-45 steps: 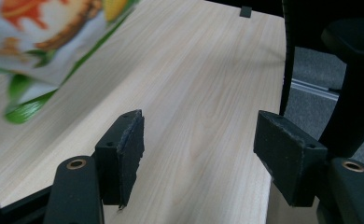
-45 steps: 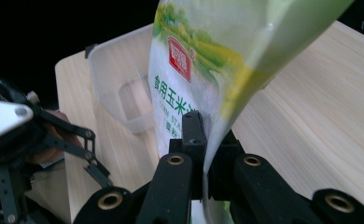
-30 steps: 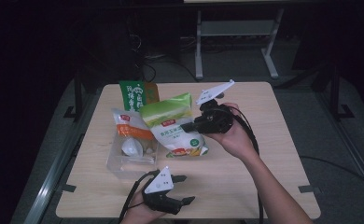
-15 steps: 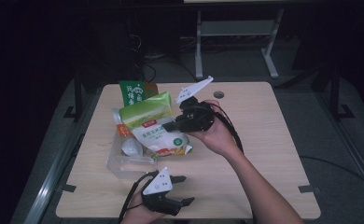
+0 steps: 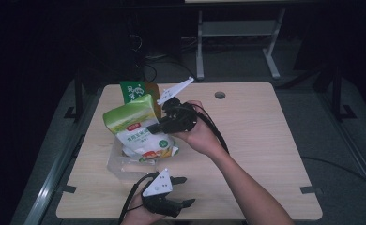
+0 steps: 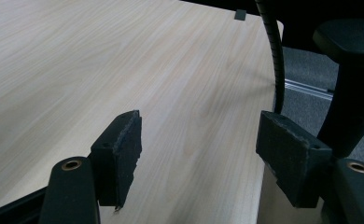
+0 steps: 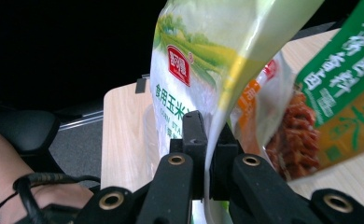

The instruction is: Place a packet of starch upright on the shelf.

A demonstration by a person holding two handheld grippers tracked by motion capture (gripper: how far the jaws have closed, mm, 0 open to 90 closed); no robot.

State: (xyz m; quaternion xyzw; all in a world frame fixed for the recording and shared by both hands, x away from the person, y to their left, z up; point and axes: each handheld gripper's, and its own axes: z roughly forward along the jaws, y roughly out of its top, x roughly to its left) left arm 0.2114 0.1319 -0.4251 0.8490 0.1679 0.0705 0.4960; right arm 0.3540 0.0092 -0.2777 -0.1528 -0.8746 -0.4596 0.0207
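Since the earlier frame, the right gripper (image 5: 160,125) has carried the green-and-white bag (image 5: 136,126) further toward the table's left side and lifted it higher.

The wooden table (image 5: 265,140) carries all items on its left half. A cable hole (image 5: 220,95) sits near its far edge.

The green-and-white bag hangs tilted above the table, green top uppermost. The right gripper view shows its edge (image 7: 208,154) pinched between the two jaws, which are closed tight on the thin film.

A dark green packet (image 5: 133,91) stands upright behind the held bag, near the far left corner. In the right gripper view, a green-and-yellow packet (image 7: 339,93) and a clear packet with orange print (image 7: 269,112) lie just beyond the bag.

A clear plastic container (image 5: 118,161) rests on the table under the held bag.

The left gripper (image 5: 183,191) sits low at the near edge, well apart from the bags. Its jaws stand wide apart with nothing between them, and the pads (image 6: 119,154) face bare wood.
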